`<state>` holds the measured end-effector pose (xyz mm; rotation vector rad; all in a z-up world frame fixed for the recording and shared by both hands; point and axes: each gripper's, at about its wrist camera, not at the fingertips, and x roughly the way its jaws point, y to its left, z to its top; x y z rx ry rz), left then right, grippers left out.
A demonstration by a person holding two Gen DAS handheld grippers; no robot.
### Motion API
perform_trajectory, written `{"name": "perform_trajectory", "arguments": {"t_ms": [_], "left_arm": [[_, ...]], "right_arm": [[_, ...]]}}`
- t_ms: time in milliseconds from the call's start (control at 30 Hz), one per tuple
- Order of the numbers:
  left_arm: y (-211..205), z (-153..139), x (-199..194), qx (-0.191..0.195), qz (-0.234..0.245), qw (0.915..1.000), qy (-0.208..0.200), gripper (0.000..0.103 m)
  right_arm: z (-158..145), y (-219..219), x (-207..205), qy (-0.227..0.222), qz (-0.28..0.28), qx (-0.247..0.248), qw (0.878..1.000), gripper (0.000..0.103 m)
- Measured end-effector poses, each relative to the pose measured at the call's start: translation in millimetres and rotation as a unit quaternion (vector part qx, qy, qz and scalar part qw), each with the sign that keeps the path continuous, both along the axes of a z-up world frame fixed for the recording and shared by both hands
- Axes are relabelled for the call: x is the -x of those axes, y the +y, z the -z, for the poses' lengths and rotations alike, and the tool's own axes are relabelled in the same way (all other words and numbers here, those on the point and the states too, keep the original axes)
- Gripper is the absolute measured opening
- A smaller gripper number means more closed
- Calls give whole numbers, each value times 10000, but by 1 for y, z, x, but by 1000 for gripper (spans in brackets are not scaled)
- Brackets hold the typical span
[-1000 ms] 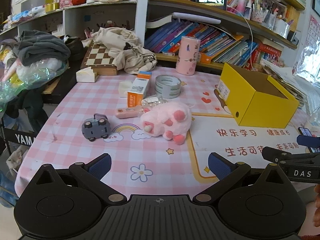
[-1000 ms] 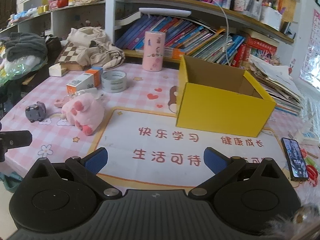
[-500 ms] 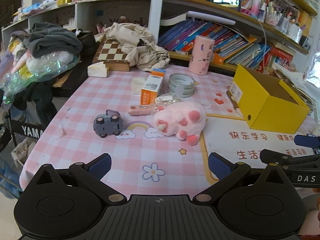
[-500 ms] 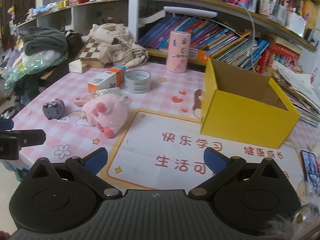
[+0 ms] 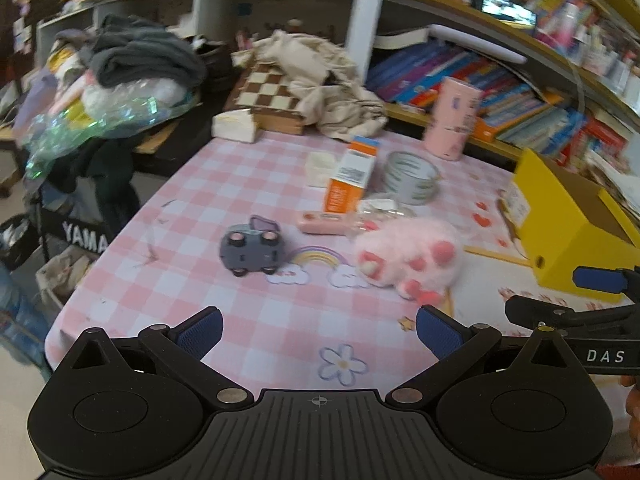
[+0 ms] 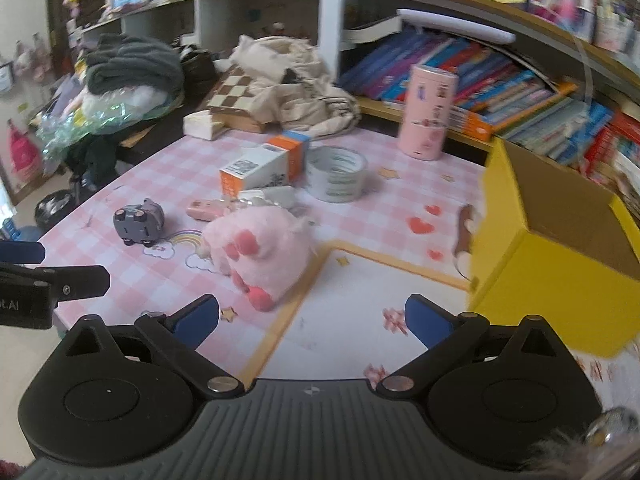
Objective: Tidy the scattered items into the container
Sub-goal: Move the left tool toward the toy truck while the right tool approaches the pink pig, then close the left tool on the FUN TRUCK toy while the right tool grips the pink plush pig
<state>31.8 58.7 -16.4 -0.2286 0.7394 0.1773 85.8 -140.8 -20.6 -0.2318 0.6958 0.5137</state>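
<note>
left gripper (image 5: 318, 330) spread wide, nothing between its blue pads, hovering over the near edge of the tabletop (image 5: 256, 320), which is covered in pink checked cloth. right gripper (image 6: 312, 318) also wide and empty, hovering over the white printed mat (image 6: 360, 304) near the near edge. each gripper shows at the side of the other's view, so they sit side by side. judgement: both are opened in advance for a first pick, nothing collected yet.

outward from the left gripper: one small grey toy car (image 5: 251, 250) lying so its wheels show, toward the left edge. likely the left gripper's closest target. just right of it one fluffy pink plush paw toy (image 6: 260, 250) at the mat's corner, closest to the right gripper. behind the plush, touching or nearly so: one slim pink tube-like item (image 5: 326, 222) and one crinkled clear plastic packet (image 6: 268, 198), too blurred to identify. further back one orange-and-white cardboard carton (image 6: 260, 168) lying on its side, one roll of pale tape (image 6: 338, 174) just beside it, one flat white square pad (image 5: 320, 164). one tall pink cylinder canister (image 6: 430, 112) stands upright near the far edge.

container: one open yellow cardboard box (image 6: 560, 256) at the right side of the tabletop, opening upward, interior looks empty where visible. it sits beside the right gripper, so drops are short from that side.

count: about eight loose items, one box.
</note>
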Motion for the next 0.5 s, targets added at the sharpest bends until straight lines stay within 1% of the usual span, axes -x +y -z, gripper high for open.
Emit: {"name": "perform_trajectory", "arguments": {"t_ms": [167,367,500], "left_arm": [[9,8,-16,13,-303,9994,139,103],[24,16,-39,-96,-742,9970,217,102],[29,21,-55,-255,-865,9956,257,99]], "right_arm": [[8,16,-26,155,-348,85,9992,101],[18,28,-51,379,-770,56,9963,101],[25,36,-66,468,-1034,46,9935,101]]}}
